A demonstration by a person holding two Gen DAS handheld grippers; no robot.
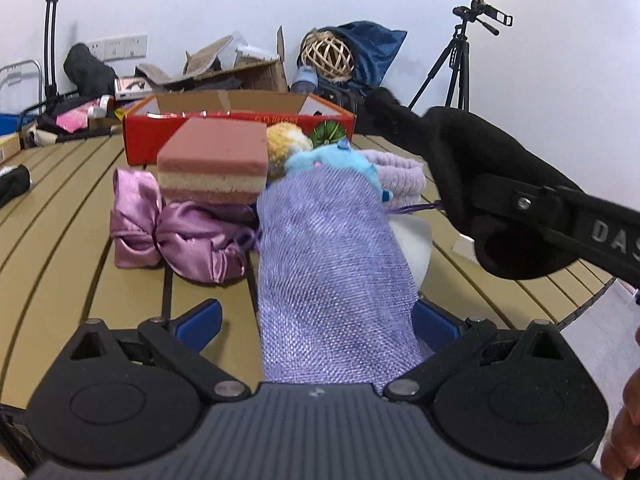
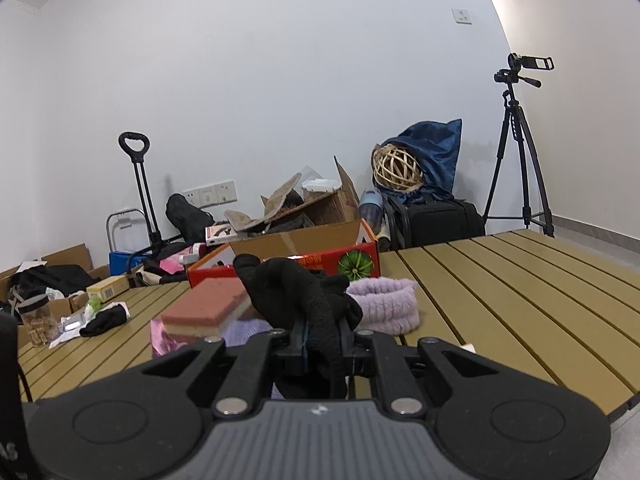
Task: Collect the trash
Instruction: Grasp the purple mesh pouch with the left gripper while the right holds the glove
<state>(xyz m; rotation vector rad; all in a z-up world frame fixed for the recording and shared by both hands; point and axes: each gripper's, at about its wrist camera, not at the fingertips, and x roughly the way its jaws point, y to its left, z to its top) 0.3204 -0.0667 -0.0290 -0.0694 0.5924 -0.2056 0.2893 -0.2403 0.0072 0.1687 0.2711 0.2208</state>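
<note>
Right wrist view: my right gripper (image 2: 320, 346) has its jaws clamped tight on a black knit sock (image 2: 298, 284), soft and lumpy, bunching up at 12 o'clock over the fingers. In the left wrist view the same sock hangs at 3 o'clock, pinched in that gripper's black arm.

My left gripper (image 1: 316, 320) has its blue-padded jaws spread apart, with a lilac mesh pouch (image 1: 332, 264) lying lengthwise between them; its weave is coarse and open. I cannot tell whether the right pad touches the pouch; the left pad stands clear of it.

Just past the pouch at 12 o'clock sits a fluffy blue plush toy (image 1: 332, 160), and at 10 o'clock a crumpled satin purple bag (image 1: 176, 236), shiny and knotted. On that bag rests a rectangular sponge block (image 1: 214, 164), pink over cream layers, porous. At 1 o'clock lies a fuzzy lavender band (image 1: 400, 176).

Farther out stands an open red cardboard box (image 1: 240, 128). Everything rests on the slatted tan bench (image 1: 60, 240).
</note>
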